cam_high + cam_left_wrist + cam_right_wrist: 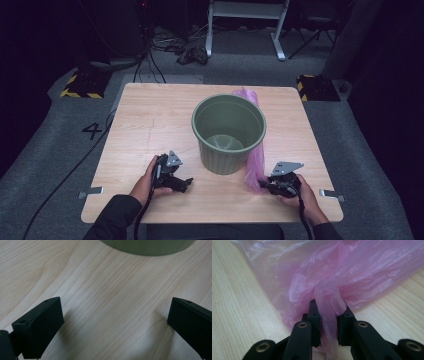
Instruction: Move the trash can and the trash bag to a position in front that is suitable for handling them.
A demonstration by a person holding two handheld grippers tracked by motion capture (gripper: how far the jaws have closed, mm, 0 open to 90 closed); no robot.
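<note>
Both hands rest near the counter's near edge in the high view, the green bin upright between them and the pink bag lying along its right side. From the left gripper, fingers stand wide over bare wood, empty. From the right gripper, fingers pinch a bag fold. Lining the bin looks barely begun.

Table brightly lit from above, surroundings dark; gripper views soft, faint shadows under jaws
</note>
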